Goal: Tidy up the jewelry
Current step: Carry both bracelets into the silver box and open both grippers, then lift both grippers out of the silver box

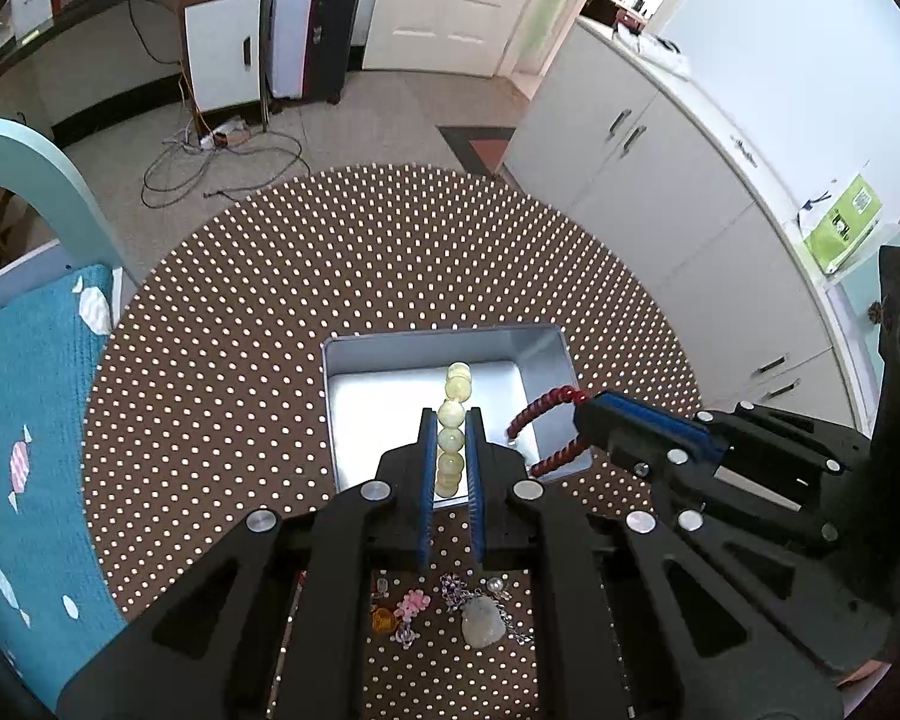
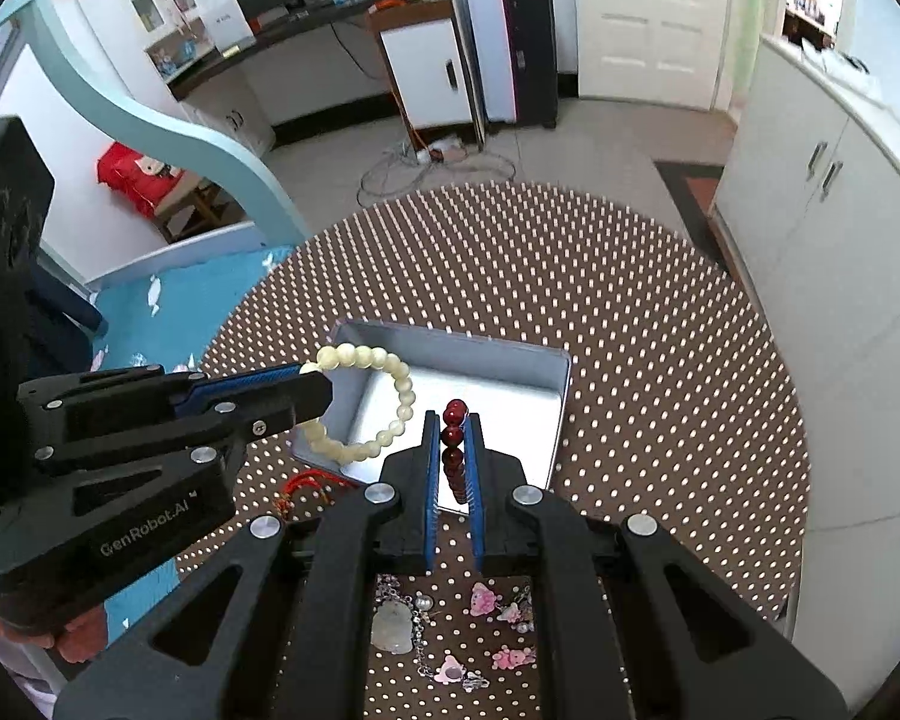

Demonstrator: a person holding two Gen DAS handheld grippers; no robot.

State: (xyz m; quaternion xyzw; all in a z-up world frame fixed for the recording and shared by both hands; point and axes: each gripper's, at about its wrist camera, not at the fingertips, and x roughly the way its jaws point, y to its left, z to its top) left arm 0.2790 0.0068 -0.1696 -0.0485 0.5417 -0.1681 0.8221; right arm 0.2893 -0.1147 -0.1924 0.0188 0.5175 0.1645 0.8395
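- Left gripper (image 1: 450, 450) is clamped down on a cream bead bracelet (image 1: 453, 414), blue pads (image 1: 429, 468) squeezing it from both sides. From the right wrist view you can see the whole loop (image 2: 378, 402) hanging out past the tip.
- Right gripper (image 2: 455, 450) is pinched narrow on a dark red bead bracelet (image 2: 455, 438), same deal, beads lined up between the pads. In the left view it droops as a red arc (image 1: 546, 426) off that claw's tip.
- Right under and just ahead of both claws is an open silver metal tin (image 1: 438, 339). Both bracelets hang over it, the red one by its right wall, the cream one over its left corner.
- Behind the fingers, back toward the handles, there's loose stuff on the brown polka-dot tablecloth (image 1: 330, 264): a pale stone pendant (image 1: 482, 626) on a chain, pink charms (image 2: 483, 597), an amber piece (image 1: 384, 621).
- A red cord (image 2: 306, 489) lies left of the tin, just below the left claw.
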